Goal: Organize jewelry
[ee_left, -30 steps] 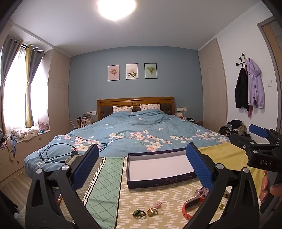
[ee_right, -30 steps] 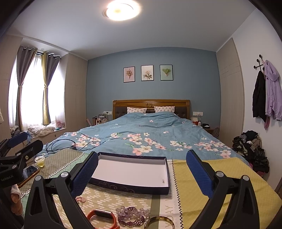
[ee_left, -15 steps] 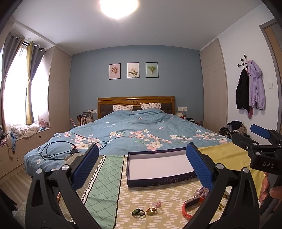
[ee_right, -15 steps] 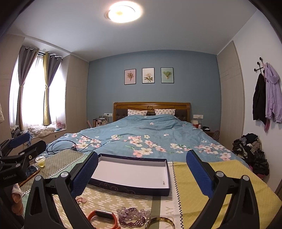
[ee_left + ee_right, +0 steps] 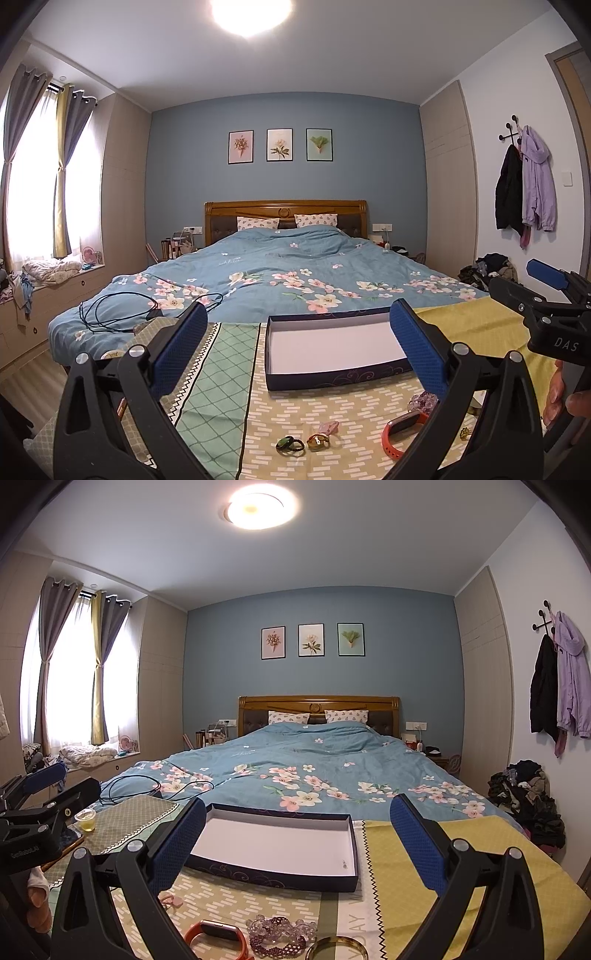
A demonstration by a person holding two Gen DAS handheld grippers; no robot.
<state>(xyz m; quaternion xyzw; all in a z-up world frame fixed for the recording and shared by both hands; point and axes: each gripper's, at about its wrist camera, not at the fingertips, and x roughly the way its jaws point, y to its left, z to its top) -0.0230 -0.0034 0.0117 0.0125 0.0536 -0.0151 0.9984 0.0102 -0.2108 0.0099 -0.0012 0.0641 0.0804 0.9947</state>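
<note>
A shallow dark blue box (image 5: 336, 349) with a white inside lies empty on the patterned cloth; it also shows in the right wrist view (image 5: 275, 845). Jewelry lies in front of it: two rings (image 5: 290, 444) (image 5: 317, 441), a pink piece (image 5: 328, 427), an orange band (image 5: 400, 432) (image 5: 216, 933), bead bracelets (image 5: 280, 932) and a gold bangle (image 5: 338, 948). My left gripper (image 5: 295, 350) is open and empty above the rings. My right gripper (image 5: 297, 840) is open and empty above the bracelets.
The cloth-covered table (image 5: 461, 853) stands at the foot of a blue floral bed (image 5: 295, 273). A small cup (image 5: 85, 819) and a phone (image 5: 68, 840) lie at the table's left. A black cable (image 5: 118, 308) lies on the bed. Clothes (image 5: 528, 797) pile at right.
Both grippers have tilted slightly upward, so the room sits a little lower in view. Both stay open and empty; the jewelry has not moved.
</note>
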